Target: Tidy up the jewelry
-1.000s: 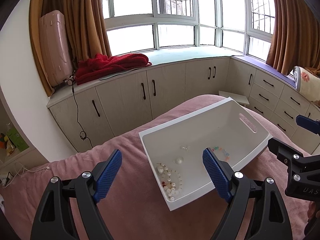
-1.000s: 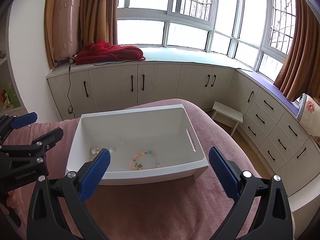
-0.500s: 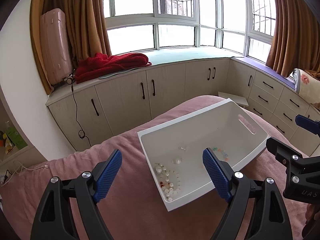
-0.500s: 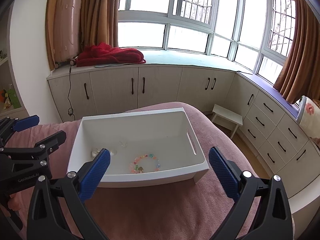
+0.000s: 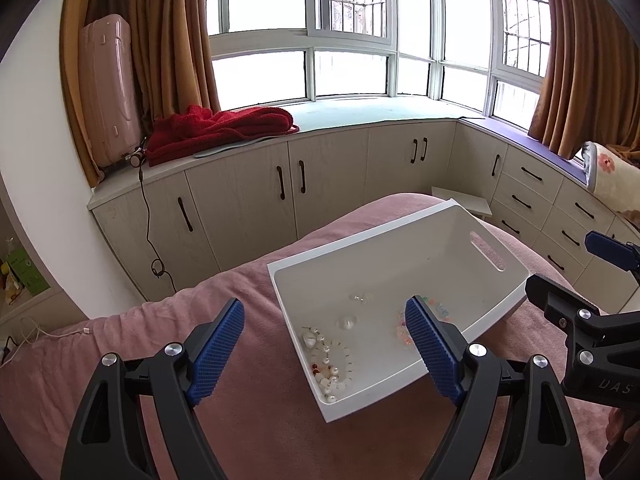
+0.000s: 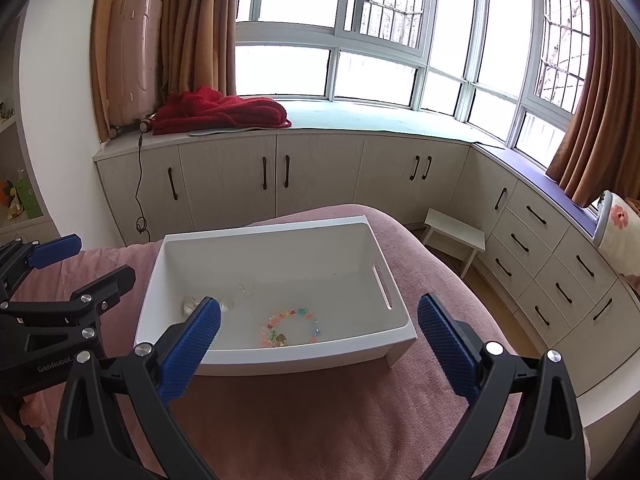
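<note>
A white plastic bin point(image 5: 384, 236) point(image 6: 280, 356) sits on the pink bedspread point(image 5: 256, 432). Inside lie a pearl and red bead bracelet point(image 5: 330, 364), a pastel bead bracelet point(image 6: 290, 326) point(image 5: 402, 326), a small clear piece point(image 5: 362, 298) point(image 6: 247, 290) and a round clear piece point(image 5: 347, 323). My left gripper point(image 5: 326, 344) hovers open above the bin's near left corner, nothing between its blue pads. My right gripper point(image 6: 318, 342) hangs open over the bin's near wall, empty too. Each gripper shows at the edge of the other's view.
Beyond the bed runs a curved window seat with cabinets point(image 6: 320, 172), a red blanket point(image 6: 224, 114) and a pink suitcase point(image 5: 106, 88) on it. A small white stool point(image 6: 454, 236) stands on the floor to the right. A charging cable point(image 5: 48, 334) lies at the bed's left.
Both views have tilted up slightly, so the bin sits a little lower in each frame. The jewelry and the bin have not moved.
</note>
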The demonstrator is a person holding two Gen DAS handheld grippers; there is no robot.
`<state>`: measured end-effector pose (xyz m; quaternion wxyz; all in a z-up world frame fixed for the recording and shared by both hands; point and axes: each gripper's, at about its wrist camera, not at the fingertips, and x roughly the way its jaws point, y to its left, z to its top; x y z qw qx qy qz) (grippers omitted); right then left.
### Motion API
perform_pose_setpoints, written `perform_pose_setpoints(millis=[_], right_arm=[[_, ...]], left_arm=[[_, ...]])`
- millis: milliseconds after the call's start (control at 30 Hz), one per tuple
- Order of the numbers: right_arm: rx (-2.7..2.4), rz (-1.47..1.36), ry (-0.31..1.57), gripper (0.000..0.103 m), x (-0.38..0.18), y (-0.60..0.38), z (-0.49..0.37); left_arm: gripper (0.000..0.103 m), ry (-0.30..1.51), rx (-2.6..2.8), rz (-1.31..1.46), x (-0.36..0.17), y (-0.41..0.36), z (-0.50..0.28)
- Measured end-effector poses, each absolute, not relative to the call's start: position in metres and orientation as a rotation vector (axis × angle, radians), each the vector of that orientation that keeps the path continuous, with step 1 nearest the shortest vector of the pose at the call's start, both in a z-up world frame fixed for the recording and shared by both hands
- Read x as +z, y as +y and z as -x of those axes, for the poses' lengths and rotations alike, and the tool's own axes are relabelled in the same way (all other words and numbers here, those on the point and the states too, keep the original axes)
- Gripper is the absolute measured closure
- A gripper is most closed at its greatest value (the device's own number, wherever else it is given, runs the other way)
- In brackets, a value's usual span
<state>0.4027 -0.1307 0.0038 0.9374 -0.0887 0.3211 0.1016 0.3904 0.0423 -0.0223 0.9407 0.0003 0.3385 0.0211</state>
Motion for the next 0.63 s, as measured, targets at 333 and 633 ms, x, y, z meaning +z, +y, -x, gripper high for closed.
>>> perform_pose_setpoints(millis=[333,633], right_arm=[[0.214,0.175,0.638,0.005,0.0073,-0.1316,-0.3988],[0.219,0.181,0.637,0.005,0.0062,-0.1323,-0.3989]], left_arm=[[0.019,0.685,0.047,-0.010,-0.0223,0.0390,-0.3895],[0.019,0.709,0.045,0.012,-0.0253,0.0423,-0.3917]])
